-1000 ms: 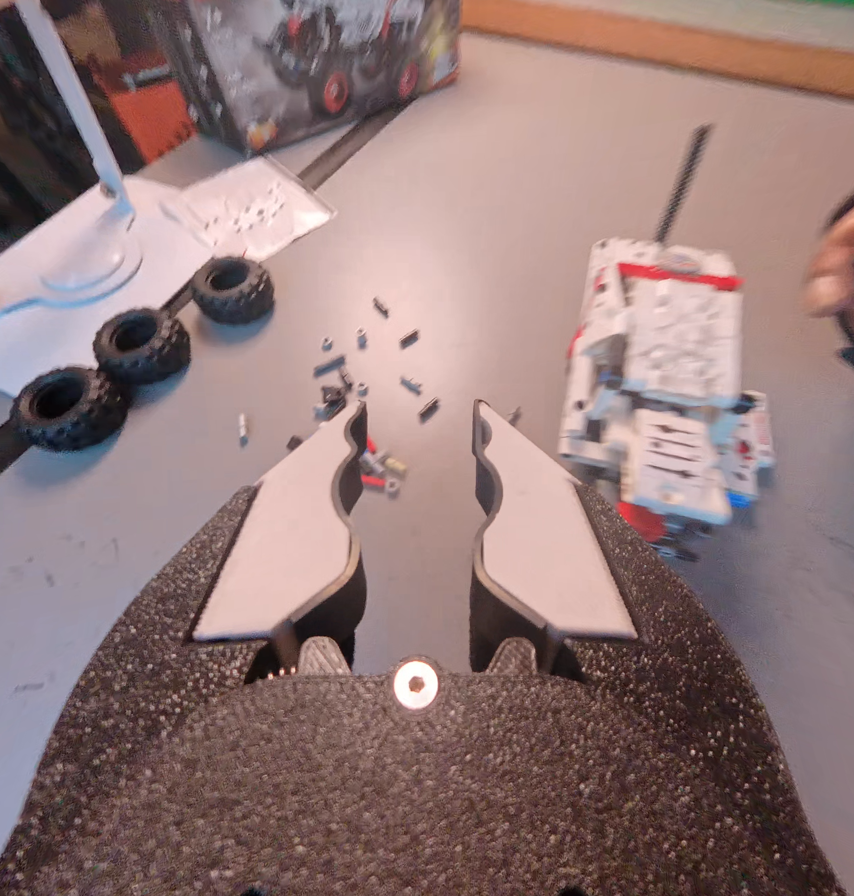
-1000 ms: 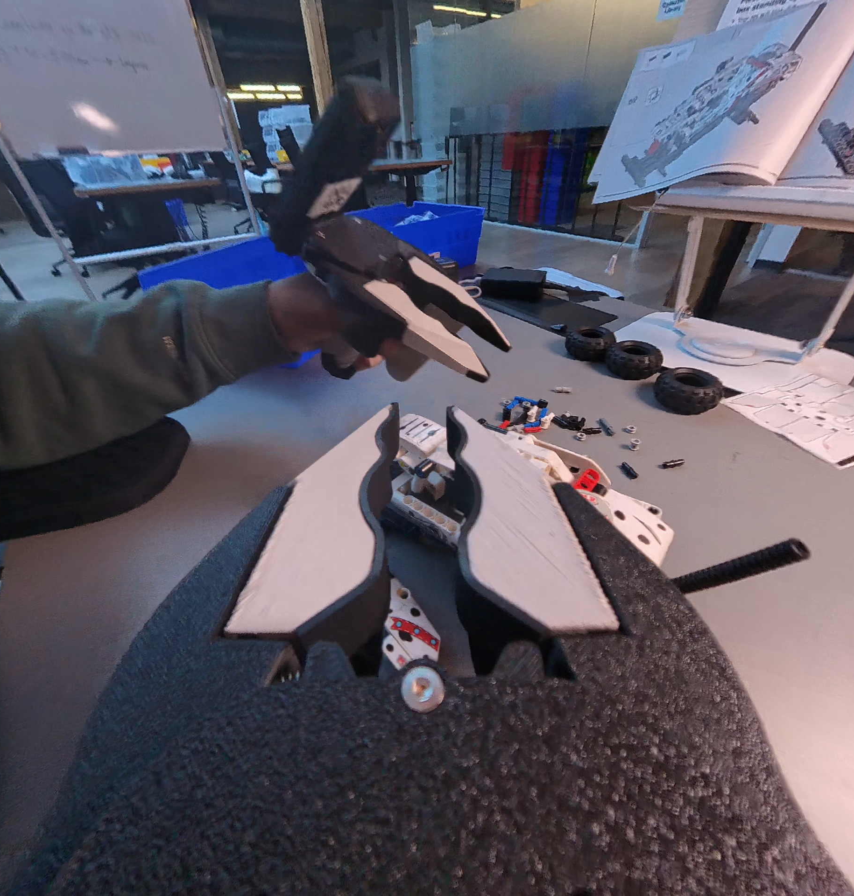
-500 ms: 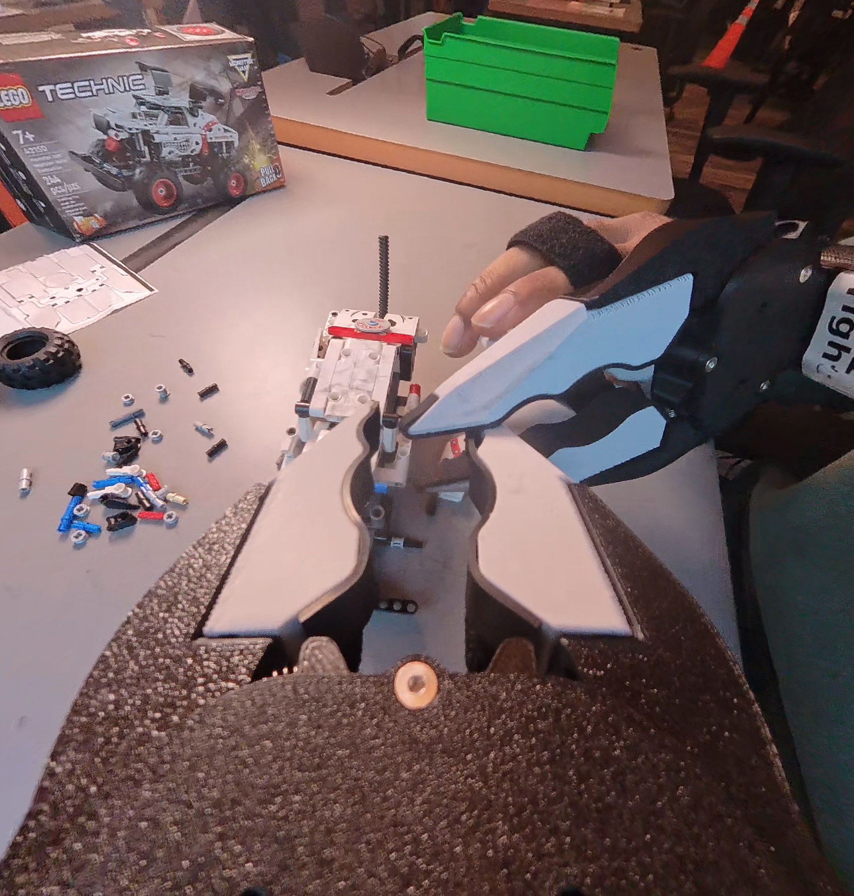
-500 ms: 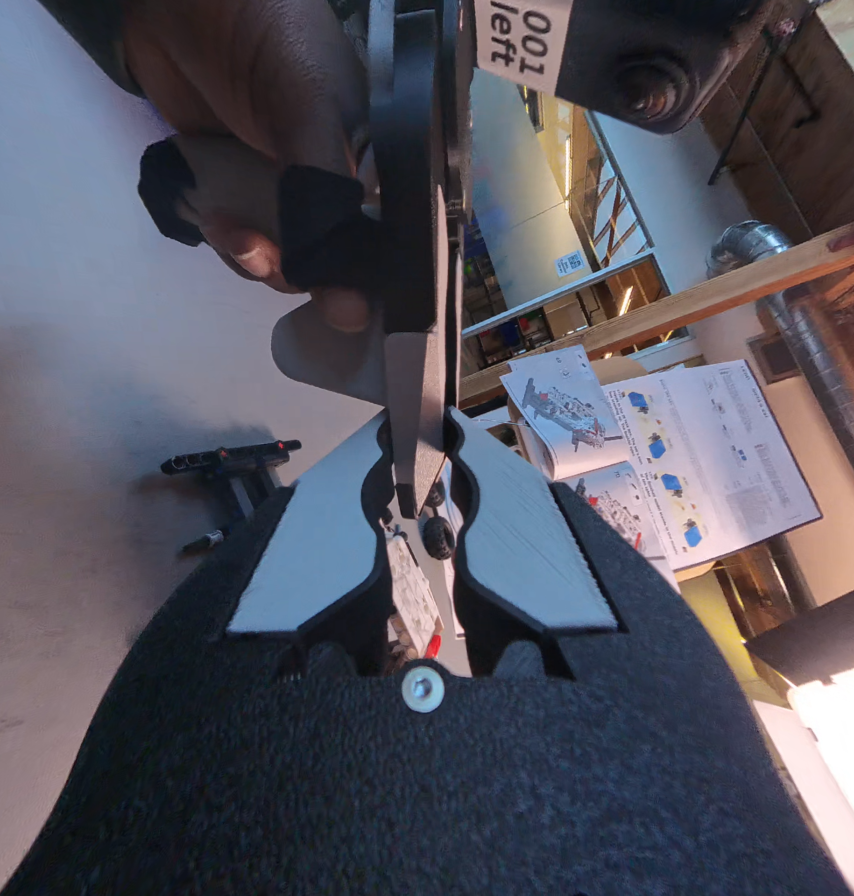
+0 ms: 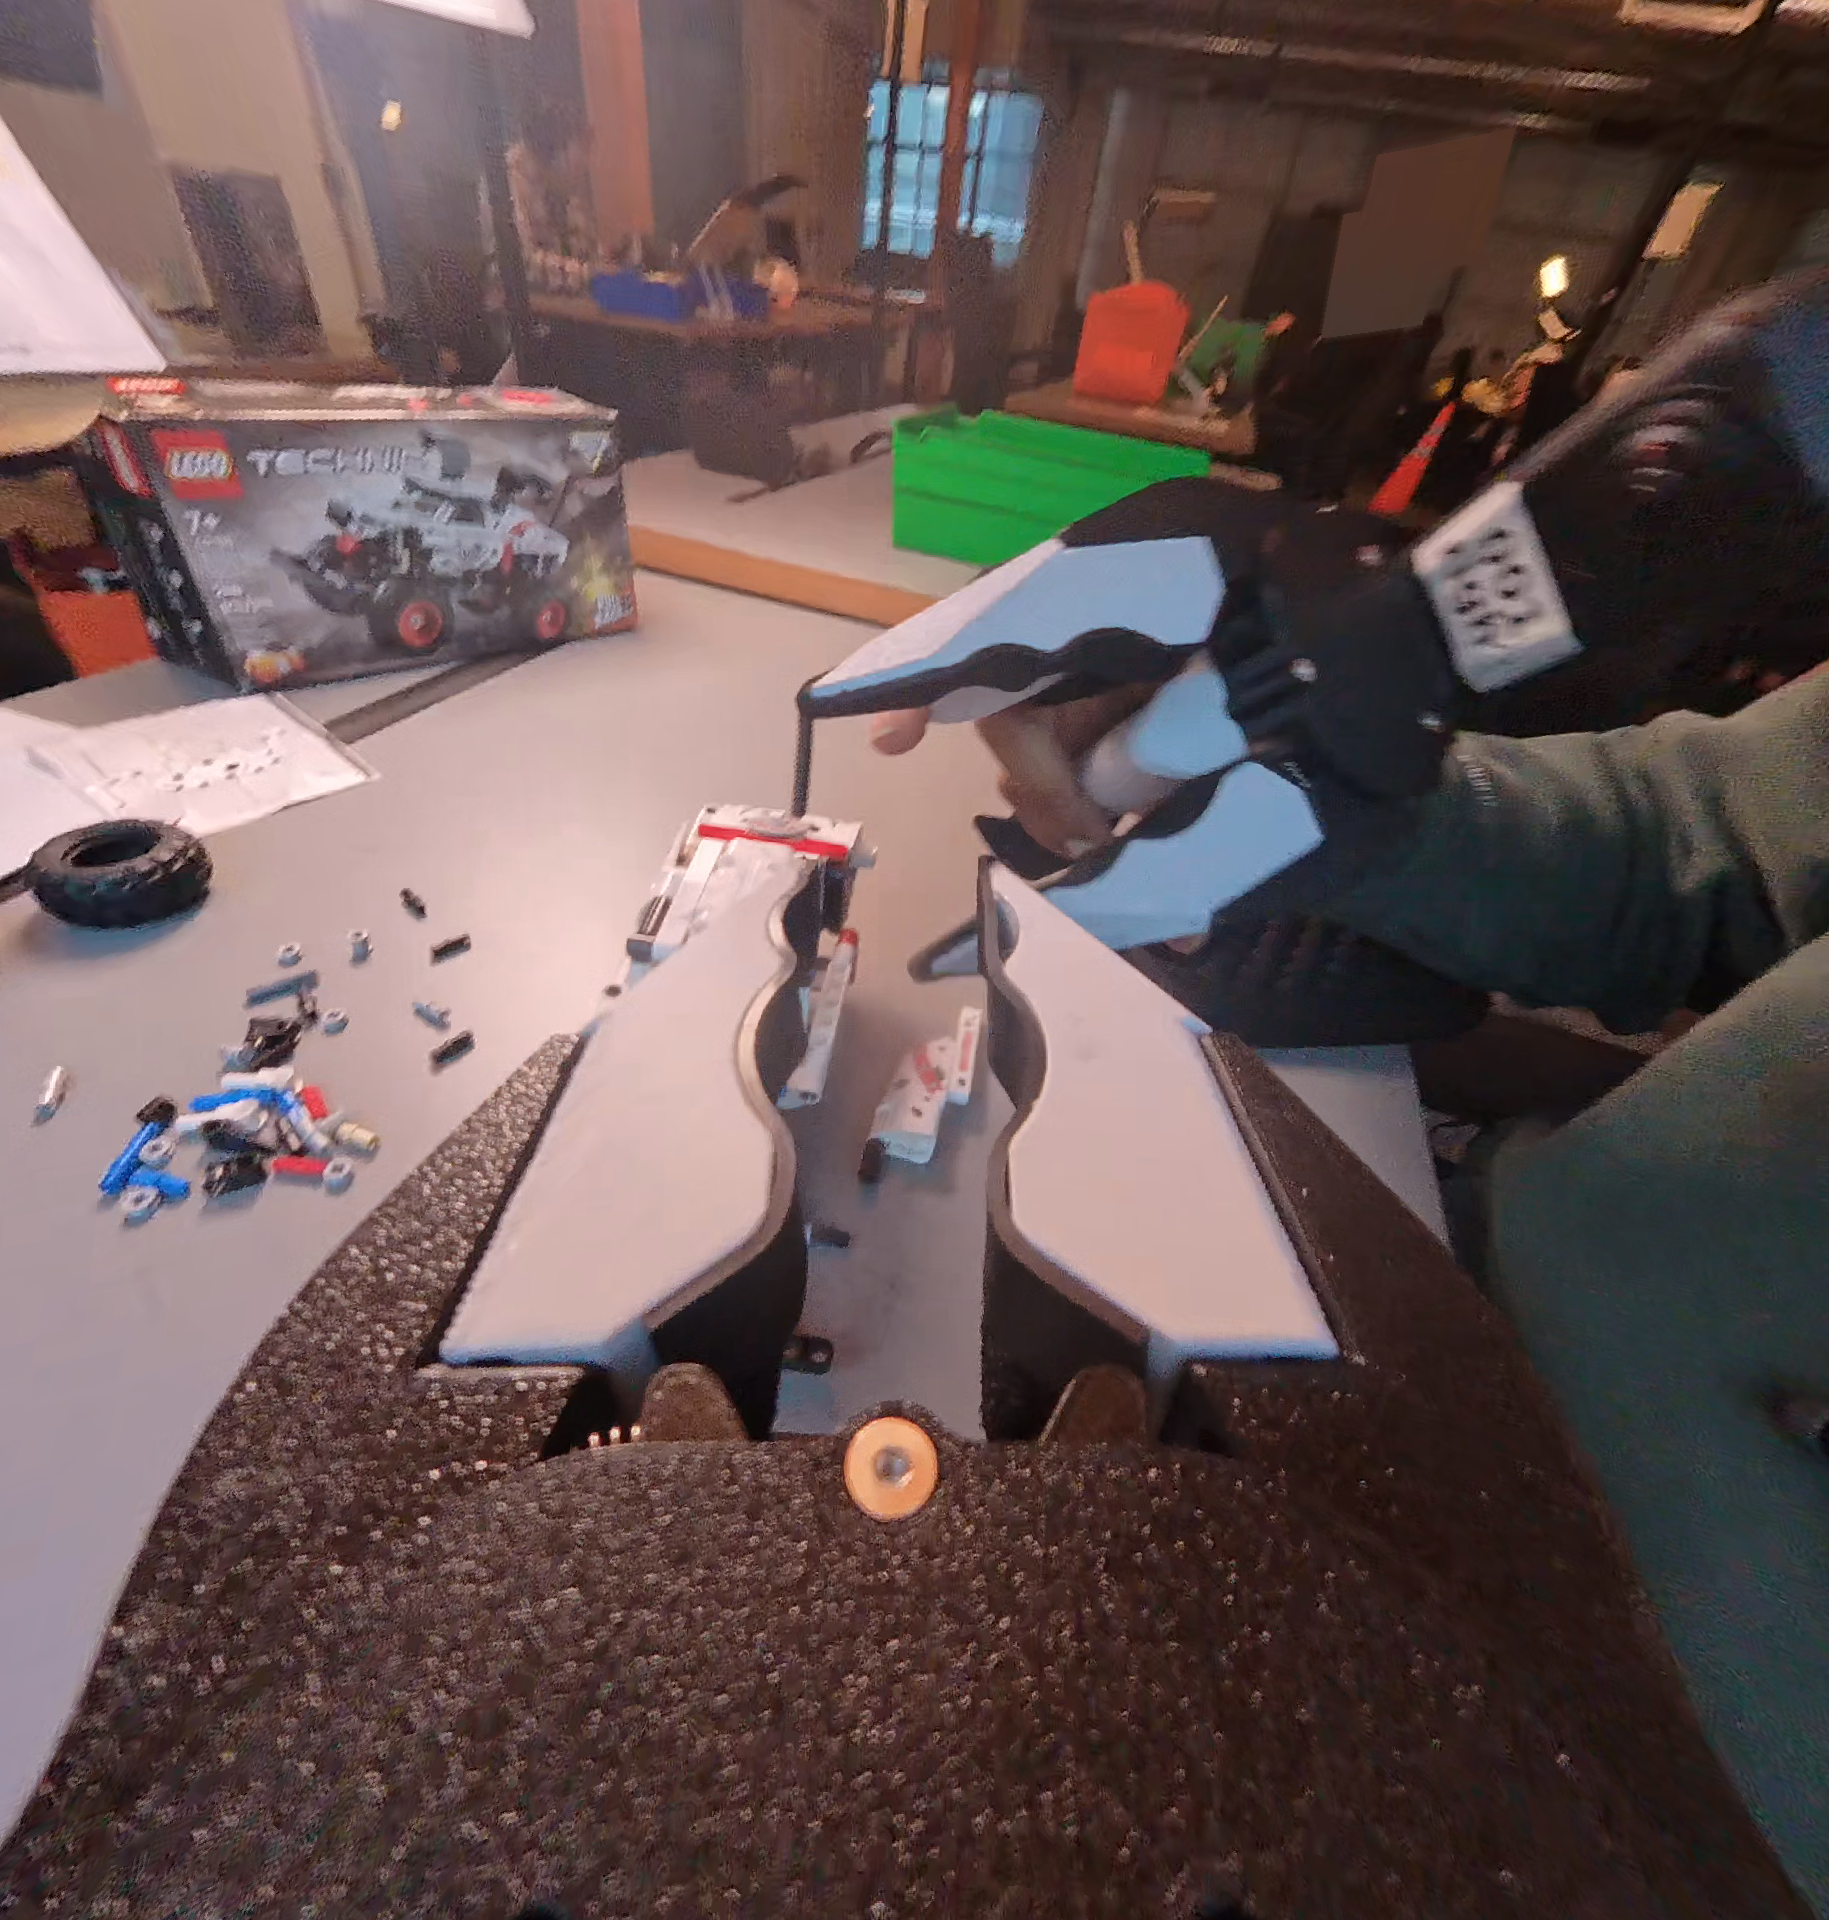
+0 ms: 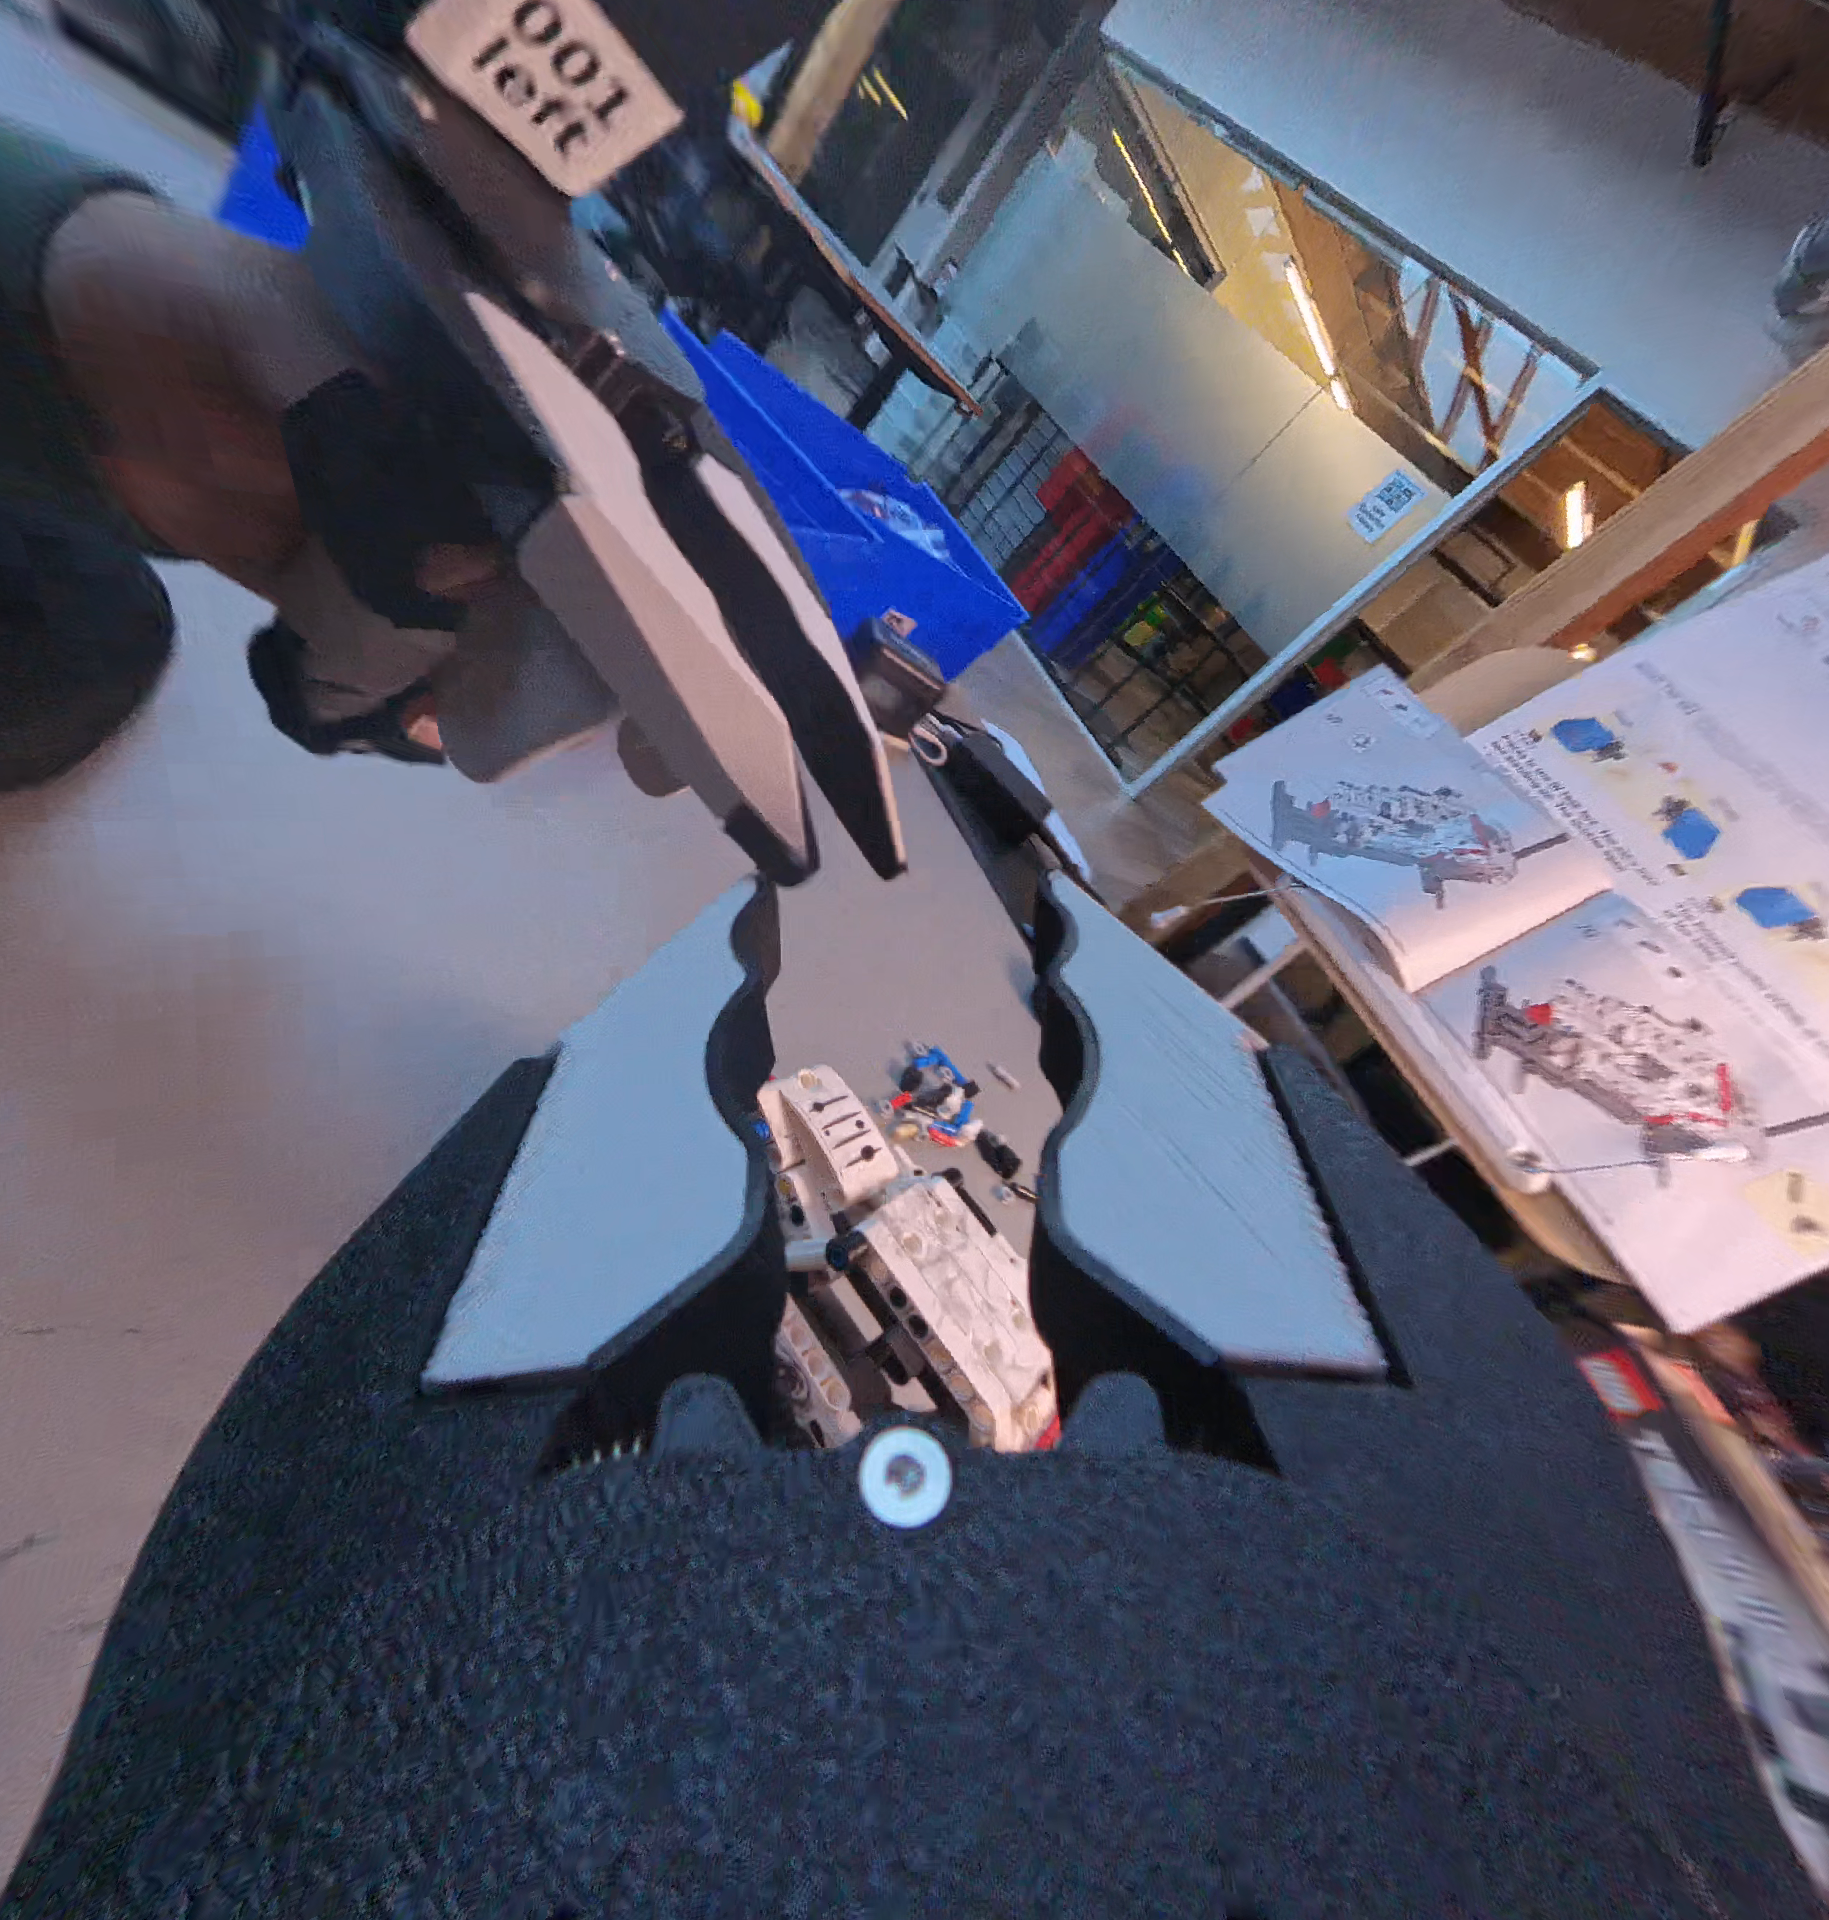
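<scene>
Right hand-held gripper (image 6: pixel 905 899) has spread wider above the toy truck body (image 6: pixel 920 1257).

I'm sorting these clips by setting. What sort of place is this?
Probably a shared workshop or lab. Stacked green bins sit on the next table, an orange traffic cone stands beyond it, and coloured storage bins fill shelves behind.

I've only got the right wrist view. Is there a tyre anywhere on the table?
Observer: Yes, a black tyre lies left of the loose small parts.
Operator: Anything sticking up from the model?
Observer: A thin black rod stands upright at the far end of the model, its top by the upper finger of the right tool.
Operator: What's behind that?
Observer: A green bin, farther back.
</scene>
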